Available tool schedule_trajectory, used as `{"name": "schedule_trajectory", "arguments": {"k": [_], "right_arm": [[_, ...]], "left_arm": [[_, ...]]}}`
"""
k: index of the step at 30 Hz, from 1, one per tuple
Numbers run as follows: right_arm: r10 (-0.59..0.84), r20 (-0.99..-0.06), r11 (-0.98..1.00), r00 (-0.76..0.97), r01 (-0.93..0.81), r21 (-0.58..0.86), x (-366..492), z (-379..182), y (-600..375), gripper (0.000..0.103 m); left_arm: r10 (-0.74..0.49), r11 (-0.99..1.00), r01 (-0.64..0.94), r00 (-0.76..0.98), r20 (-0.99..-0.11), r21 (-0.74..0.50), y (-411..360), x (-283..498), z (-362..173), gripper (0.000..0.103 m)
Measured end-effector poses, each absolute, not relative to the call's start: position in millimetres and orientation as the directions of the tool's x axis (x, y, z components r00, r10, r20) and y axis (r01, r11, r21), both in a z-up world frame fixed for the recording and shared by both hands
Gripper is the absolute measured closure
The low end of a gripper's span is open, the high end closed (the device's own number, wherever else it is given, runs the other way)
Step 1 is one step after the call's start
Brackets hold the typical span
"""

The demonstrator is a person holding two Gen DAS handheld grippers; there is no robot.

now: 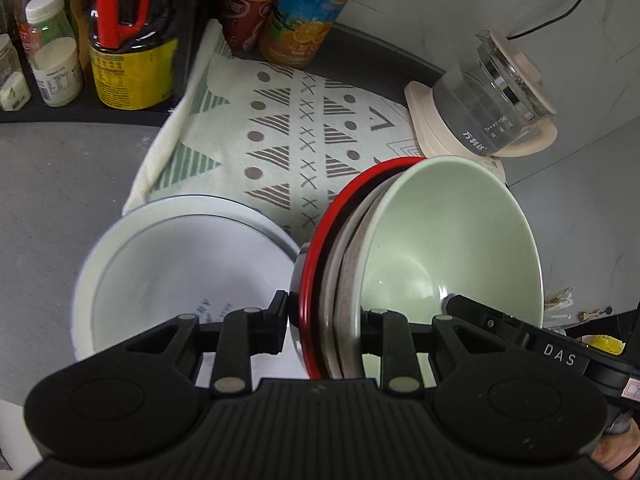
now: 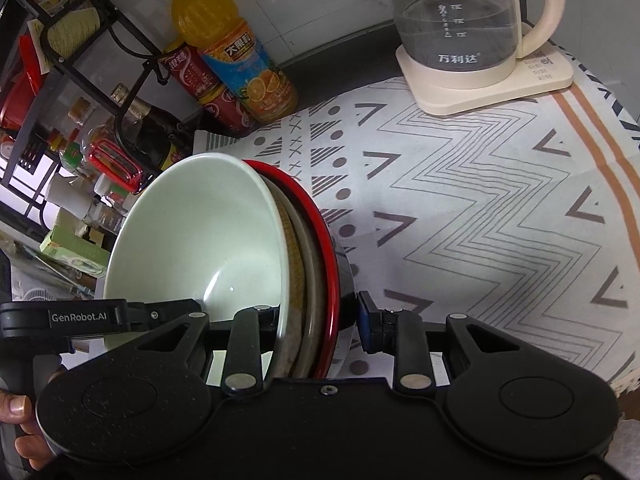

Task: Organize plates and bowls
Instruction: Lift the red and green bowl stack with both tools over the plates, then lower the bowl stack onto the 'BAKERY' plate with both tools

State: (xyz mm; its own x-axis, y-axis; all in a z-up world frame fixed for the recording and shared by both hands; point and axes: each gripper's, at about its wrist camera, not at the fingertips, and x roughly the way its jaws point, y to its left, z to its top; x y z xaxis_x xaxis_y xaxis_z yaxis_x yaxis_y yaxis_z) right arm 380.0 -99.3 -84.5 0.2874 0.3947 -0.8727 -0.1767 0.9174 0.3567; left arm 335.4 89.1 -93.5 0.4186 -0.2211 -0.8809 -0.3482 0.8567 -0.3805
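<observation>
- Left gripper (image 1: 324,320): jaws clamping the rims of a nested bowl stack, tilting it on edge above the patterned cloth (image 1: 280,128).
- Right gripper (image 2: 316,316): jaws pinching the same stack from the opposite side.
- Stack: pale green ceramic bowl (image 1: 452,240) sitting innermost, speckled beige bowl (image 1: 352,248) next, red-rimmed bowl (image 1: 316,264) outermost.
- White shallow bowl (image 1: 180,264): resting just beside the stack.
- Glass kettle (image 2: 460,20): standing on its cream base, well apart.

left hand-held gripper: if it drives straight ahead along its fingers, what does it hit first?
The left hand-held gripper is already clamped on the stack of nested bowls, which fills its line ahead. Past the stack's rim, the patterned cloth comes next, then probably the orange juice bottle; depth is unclear.
</observation>
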Motion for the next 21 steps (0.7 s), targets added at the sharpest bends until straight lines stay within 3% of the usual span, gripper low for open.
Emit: {"name": "schedule_trajectory", "arguments": {"k": [21], "right_arm": [[0.392,-0.887,0.916,0.243,-0.191,0.353,354,-111,-13,0.074]], "left_arm": [[-0.209,0.845,-0.387,0.396,-0.894,-0.369,168,296,-120,0.077]]}}
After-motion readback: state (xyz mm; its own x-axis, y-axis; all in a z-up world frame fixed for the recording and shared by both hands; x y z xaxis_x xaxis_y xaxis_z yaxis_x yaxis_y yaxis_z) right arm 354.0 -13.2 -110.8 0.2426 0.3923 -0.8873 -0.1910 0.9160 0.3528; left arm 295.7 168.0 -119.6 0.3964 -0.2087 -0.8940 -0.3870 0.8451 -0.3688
